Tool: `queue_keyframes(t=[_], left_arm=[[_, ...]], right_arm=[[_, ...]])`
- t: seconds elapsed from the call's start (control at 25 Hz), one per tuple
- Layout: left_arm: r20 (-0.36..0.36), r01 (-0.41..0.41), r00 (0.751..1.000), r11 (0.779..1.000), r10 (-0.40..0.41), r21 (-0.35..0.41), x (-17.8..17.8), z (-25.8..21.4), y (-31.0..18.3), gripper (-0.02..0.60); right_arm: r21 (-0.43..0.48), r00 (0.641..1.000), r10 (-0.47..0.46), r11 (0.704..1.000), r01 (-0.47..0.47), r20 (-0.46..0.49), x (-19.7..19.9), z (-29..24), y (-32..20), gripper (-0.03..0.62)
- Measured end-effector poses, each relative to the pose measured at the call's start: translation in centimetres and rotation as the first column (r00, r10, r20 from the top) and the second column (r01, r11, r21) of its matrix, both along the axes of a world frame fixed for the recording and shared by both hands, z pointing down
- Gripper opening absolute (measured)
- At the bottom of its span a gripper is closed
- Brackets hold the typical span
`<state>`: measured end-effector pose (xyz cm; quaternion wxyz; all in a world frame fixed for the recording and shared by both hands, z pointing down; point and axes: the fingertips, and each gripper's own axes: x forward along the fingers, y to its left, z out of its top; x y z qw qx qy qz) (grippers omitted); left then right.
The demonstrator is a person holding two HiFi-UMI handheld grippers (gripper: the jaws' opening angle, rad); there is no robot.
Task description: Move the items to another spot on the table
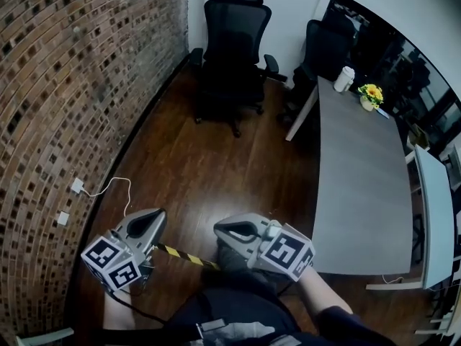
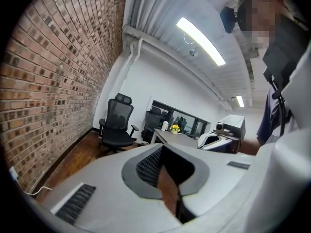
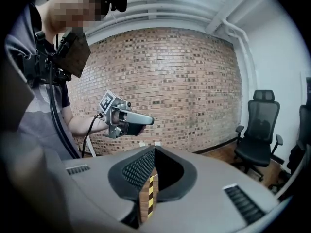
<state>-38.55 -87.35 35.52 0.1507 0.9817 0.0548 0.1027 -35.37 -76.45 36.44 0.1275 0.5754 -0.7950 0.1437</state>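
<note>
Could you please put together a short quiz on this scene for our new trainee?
1. True or false: the left claw holds the white cup.
2. What stands beside the cup on the grey table? A) yellow flowers B) a laptop C) a bottle
3. Fill in: the left claw and the right claw both have their jaws ____.
Key: 1 false; 2 A; 3 shut, with nothing between them.

Brick wall (image 1: pixel 65 85) at left, black office chair (image 1: pixel 230 49) and second chair (image 1: pixel 322 49) parked on dark wooden floor (image 1: pixel 216 171), striped tape (image 1: pixel 180 254) laid there, white cable (image 1: pixel 108 187) plugged at wall.
</note>
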Motion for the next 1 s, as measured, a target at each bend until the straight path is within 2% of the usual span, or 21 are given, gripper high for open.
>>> queue_keyframes(t=[0.32, 0.64, 0.84, 1.0], left_arm=[[0.034, 0.001, 0.999, 1.0, -0.002, 0.011, 2.1, 0.7, -2.2, 0.007], [0.087, -0.018, 0.996, 1.0, 0.017, 0.01, 6.5, 2.2, -3.5, 0.007], [0.113, -0.054, 0.992, 0.999, 0.053, -0.002, 10.8, 3.1, -3.9, 0.008], [0.117, -0.101, 0.988, 0.995, 0.1, 0.003, 16.0, 2.5, -3.6, 0.007]], right_arm=[[0.008, 0.998, 0.026, 1.0, -0.027, 0.063, 2.4, 0.3, -2.8, -0.012], [-0.002, 0.995, 0.043, 0.999, -0.043, 0.087, 7.1, 1.5, -4.9, -0.012], [-0.005, 0.989, 0.102, 0.995, -0.103, 0.11, 11.3, 1.9, -5.4, -0.012], [0.023, 0.979, 0.153, 0.987, -0.158, 0.133, 16.0, 1.8, -5.1, -0.012]])
